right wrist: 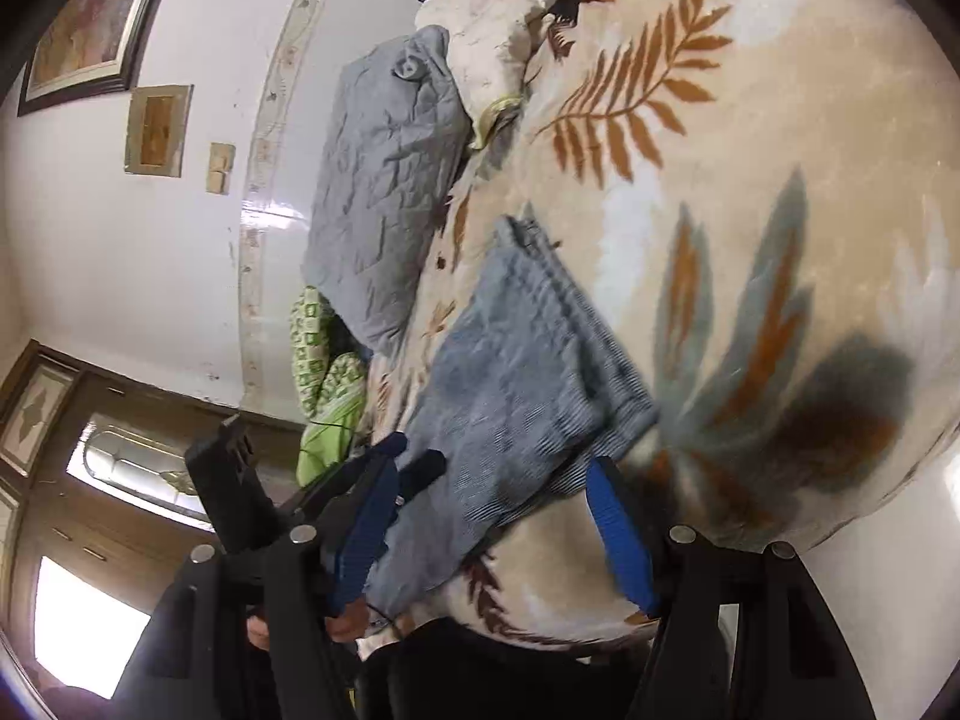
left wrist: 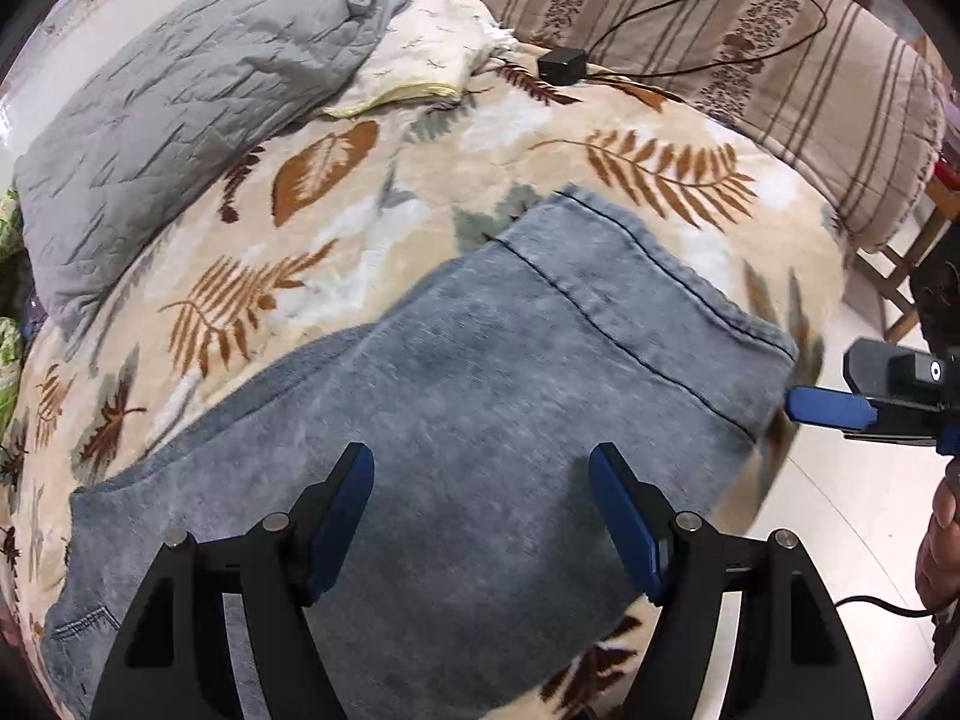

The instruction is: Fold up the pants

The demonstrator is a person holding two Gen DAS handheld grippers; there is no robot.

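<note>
Pants point(left wrist: 480, 396) — grey-blue denim, folded over — lie on the leaf-print blanket point(left wrist: 372, 204), filling the lower middle of the left wrist view. Left gripper point(left wrist: 480, 516) hovers above them, jaws spread, nothing between. Right gripper point(right wrist: 492, 534), at the bottom of its own frame, stands spread too, the pants' corner between its blue fingers point(right wrist: 618, 540) but not pinched.

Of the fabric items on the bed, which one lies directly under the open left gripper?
The blue-grey pants, folded flat beneath the left gripper. The grey quilt and the cream pillow lie farther back.
</note>
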